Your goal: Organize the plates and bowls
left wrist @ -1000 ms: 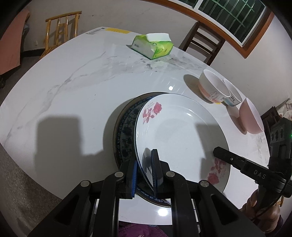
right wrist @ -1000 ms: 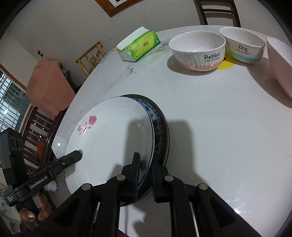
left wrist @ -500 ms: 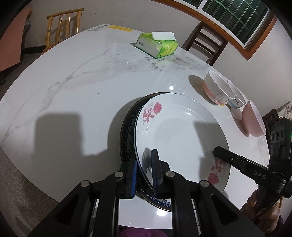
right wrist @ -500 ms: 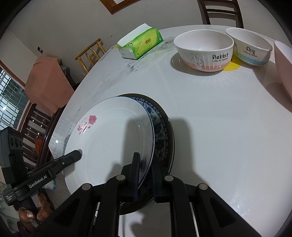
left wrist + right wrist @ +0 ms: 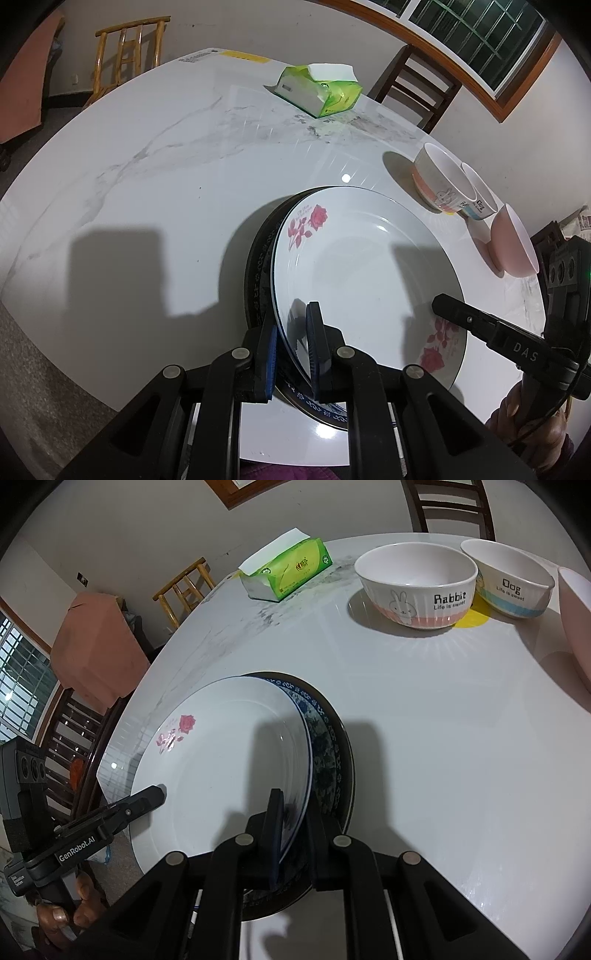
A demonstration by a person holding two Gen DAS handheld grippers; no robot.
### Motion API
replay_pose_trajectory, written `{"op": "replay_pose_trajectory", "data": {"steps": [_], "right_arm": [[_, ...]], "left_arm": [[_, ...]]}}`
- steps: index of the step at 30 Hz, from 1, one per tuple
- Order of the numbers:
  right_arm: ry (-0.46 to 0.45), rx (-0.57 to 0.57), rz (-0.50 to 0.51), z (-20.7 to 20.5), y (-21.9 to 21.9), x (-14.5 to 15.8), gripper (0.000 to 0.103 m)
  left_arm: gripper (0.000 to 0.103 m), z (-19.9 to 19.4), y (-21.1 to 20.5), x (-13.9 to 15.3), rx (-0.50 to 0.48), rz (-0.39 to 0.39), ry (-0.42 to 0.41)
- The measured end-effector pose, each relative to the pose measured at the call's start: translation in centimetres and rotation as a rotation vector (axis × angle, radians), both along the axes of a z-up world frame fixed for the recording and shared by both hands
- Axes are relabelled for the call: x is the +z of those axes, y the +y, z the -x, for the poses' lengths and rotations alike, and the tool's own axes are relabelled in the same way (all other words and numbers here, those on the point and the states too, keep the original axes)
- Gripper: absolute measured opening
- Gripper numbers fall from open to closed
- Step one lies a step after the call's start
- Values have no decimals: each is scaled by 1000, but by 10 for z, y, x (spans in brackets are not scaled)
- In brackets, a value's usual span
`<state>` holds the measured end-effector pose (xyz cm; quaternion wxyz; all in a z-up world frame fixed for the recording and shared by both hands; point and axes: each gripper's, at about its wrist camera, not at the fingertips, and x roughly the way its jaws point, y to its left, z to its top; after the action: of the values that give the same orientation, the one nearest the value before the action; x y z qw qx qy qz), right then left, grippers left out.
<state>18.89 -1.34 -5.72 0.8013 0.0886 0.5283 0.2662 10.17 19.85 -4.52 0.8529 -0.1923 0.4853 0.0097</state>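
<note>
A white plate with red roses (image 5: 369,266) lies over a dark blue patterned plate (image 5: 258,273) near the table's front edge. Whether it rests on that plate I cannot tell. My left gripper (image 5: 291,321) is shut on the white plate's near left rim. My right gripper (image 5: 295,805) is shut on the right rim of the white plate (image 5: 221,760), with the blue plate (image 5: 328,753) showing beyond it. Each gripper also shows at the edge of the other's view. A Rabbit bowl (image 5: 417,583), a Dog bowl (image 5: 509,579) and a pink bowl (image 5: 576,620) stand at the far right.
A green tissue pack (image 5: 321,90) lies at the back of the round marble table (image 5: 147,166). Wooden chairs (image 5: 129,48) stand behind the table. A yellow mat (image 5: 472,618) lies under the Dog bowl. A person's hand (image 5: 59,915) holds the left gripper's handle.
The white plate, gripped by both grippers, has shifted slightly left over the blue plate. More blue rim shows on the right side now. Both grips are unchanged.
</note>
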Motion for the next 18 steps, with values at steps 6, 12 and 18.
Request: {"op": "replay_pose_trajectory", "data": {"steps": [6, 12, 18], "right_arm": [[-8, 2, -7, 0, 0, -1, 13], [-4, -9, -19, 0, 0, -2, 13], [-55, 1, 34, 4, 7, 0, 13]], "left_arm": [[13, 0, -5, 1, -12, -50, -19], [14, 1, -5, 3, -5, -89, -40], [32, 6, -9, 15, 29, -225, -99]]}}
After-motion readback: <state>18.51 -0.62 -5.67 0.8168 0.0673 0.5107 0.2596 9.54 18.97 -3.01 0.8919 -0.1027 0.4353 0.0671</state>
